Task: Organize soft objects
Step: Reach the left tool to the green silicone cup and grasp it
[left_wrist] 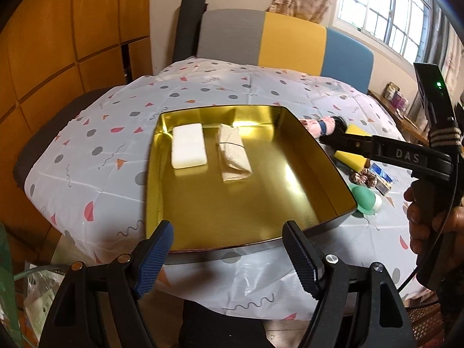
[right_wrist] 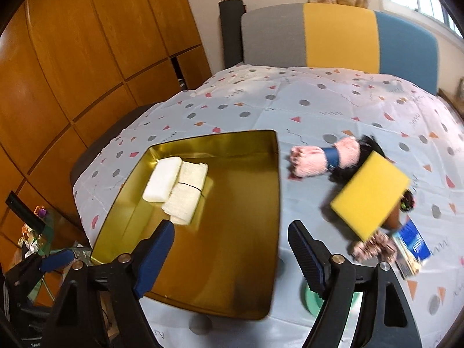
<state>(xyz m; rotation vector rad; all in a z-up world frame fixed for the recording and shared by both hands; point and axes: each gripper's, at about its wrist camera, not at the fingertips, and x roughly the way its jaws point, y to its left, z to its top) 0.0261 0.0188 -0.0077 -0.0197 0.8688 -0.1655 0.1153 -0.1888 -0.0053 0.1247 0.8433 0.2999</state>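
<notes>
A gold tin tray point(left_wrist: 232, 203) lies on the patterned tablecloth. Inside it, at the far end, a white sponge point(left_wrist: 188, 146) and a folded beige cloth point(left_wrist: 233, 152) rest side by side. My left gripper point(left_wrist: 229, 249) hangs open over the tray's near rim, empty. In the right wrist view the tray point(right_wrist: 232, 203) sits on the left, and my right gripper point(right_wrist: 232, 249) is open over its near right edge with nothing between its fingers. To the right of the tray lie a pink fluffy roll with a blue band point(right_wrist: 324, 158), a yellow sponge point(right_wrist: 371, 194) and a pink scrunchie point(right_wrist: 374, 248).
A blue packet point(right_wrist: 411, 246) and a green round object point(left_wrist: 366, 201) lie near the scrunchie. A chair with a grey, yellow and blue back point(right_wrist: 339, 34) stands behind the table. Wooden cabinets point(right_wrist: 87, 72) line the left. A hand point(left_wrist: 420, 217) holds the right gripper's handle.
</notes>
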